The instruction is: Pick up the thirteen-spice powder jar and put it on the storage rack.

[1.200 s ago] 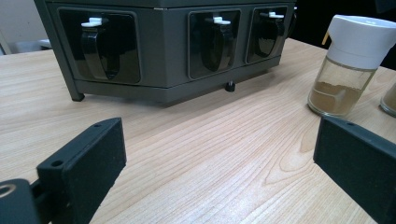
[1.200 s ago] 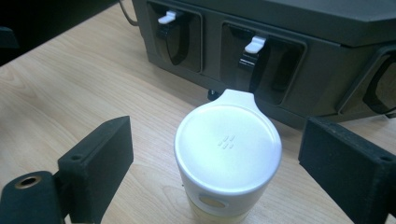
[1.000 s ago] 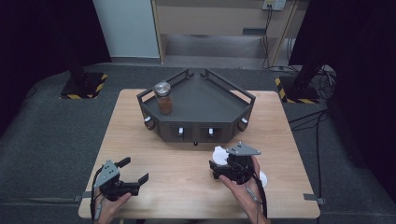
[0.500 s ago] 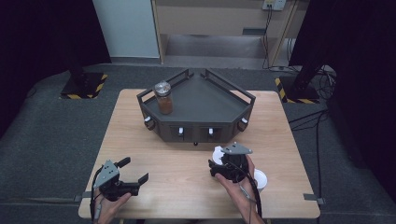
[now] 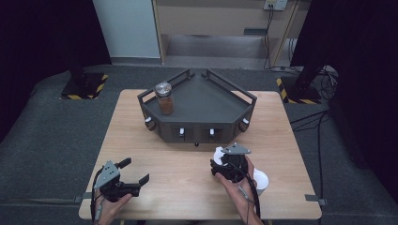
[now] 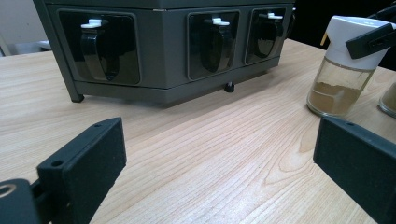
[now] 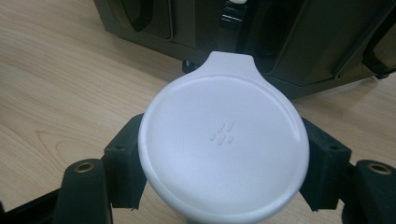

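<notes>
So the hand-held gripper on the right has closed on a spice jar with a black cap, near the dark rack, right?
Not quite: the cap is white, not black. The right gripper view shows the round white cap between the jaws of the right hand-held gripper, which has just been closing on the spice jar. The rest holds: the dark rack stands just behind it.

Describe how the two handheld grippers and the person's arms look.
Both the left gripper and the right gripper are black, blocky tools, each topped by a grey three-cornered plate. The left one's jaws are flat rectangular black pads with small screw holes. A black cable trails from each gripper back along the forearm. The forearms are bare; no sleeves or gloves are visible.
</notes>
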The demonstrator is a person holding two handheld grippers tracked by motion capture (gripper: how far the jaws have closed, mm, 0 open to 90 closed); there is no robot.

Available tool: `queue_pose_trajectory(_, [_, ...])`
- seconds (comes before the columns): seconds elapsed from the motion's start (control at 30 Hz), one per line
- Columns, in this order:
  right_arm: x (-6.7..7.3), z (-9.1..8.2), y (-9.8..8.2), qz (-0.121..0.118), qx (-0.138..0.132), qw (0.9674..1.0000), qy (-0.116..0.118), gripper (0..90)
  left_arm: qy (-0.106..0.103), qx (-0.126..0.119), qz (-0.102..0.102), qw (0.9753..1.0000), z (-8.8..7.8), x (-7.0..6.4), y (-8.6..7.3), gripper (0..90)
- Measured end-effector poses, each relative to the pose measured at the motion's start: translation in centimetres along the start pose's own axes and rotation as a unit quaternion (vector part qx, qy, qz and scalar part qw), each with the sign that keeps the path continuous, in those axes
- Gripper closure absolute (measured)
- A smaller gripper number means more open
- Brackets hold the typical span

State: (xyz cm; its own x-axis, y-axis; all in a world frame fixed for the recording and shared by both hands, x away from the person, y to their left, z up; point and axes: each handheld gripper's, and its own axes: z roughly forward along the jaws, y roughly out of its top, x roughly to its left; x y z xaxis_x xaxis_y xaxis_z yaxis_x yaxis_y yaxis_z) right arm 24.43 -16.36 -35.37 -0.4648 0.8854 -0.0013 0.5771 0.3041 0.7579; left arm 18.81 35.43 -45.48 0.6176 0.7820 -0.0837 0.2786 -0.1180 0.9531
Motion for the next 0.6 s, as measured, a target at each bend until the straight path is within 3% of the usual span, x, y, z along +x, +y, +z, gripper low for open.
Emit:
queue_pose_trajectory(0.2, [0.16,-0.06,-0.14,-0.002,-0.003,1.0000,-0.003,30.6,0.001,0.000,0.000,1.0000,-0.02,0.00,0.01,1.4])
queue_pose_trajectory(0.6, [-0.02,-0.04,0.33,-0.021,0.004,0.9996,0.018,30.7,0.000,0.000,0.000,1.0000,0.01,0.03,-0.01,1.5])
